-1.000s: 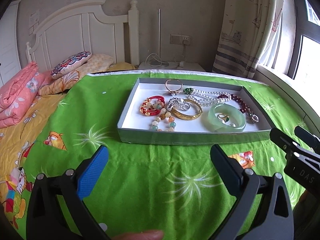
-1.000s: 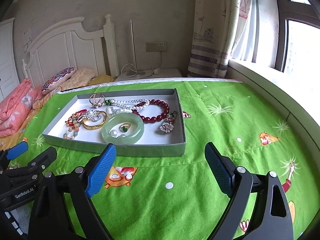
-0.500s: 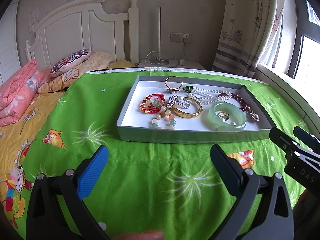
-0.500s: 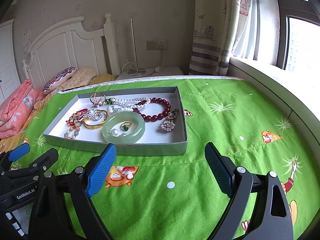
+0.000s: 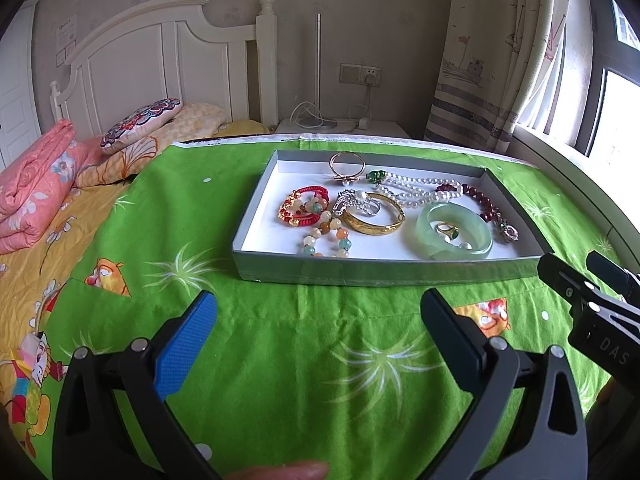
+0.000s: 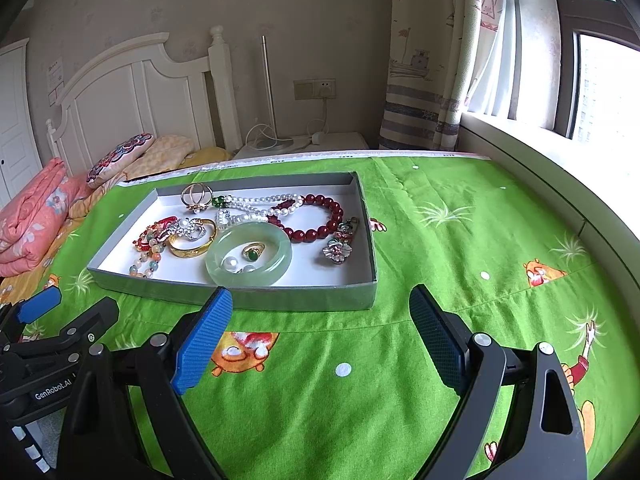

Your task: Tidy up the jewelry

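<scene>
Jewelry fills one shallow grey cardboard tray (image 5: 384,272) on my green bedspread (image 5: 304,360): one smooth jade bangle (image 5: 454,231) near its front edge, one engraved gold bangle (image 5: 374,220) mid-tray. My left gripper (image 5: 318,328) and right gripper (image 6: 320,320) hover before it, both spread, empty.

The left gripper (image 5: 316,320) hangs with jaws wide apart over the green printed bedsheet (image 5: 280,360), short of the shallow grey cardboard tray (image 5: 380,272) holding a pale green jade bangle (image 5: 454,232) and a gold bangle (image 5: 374,220).
</scene>
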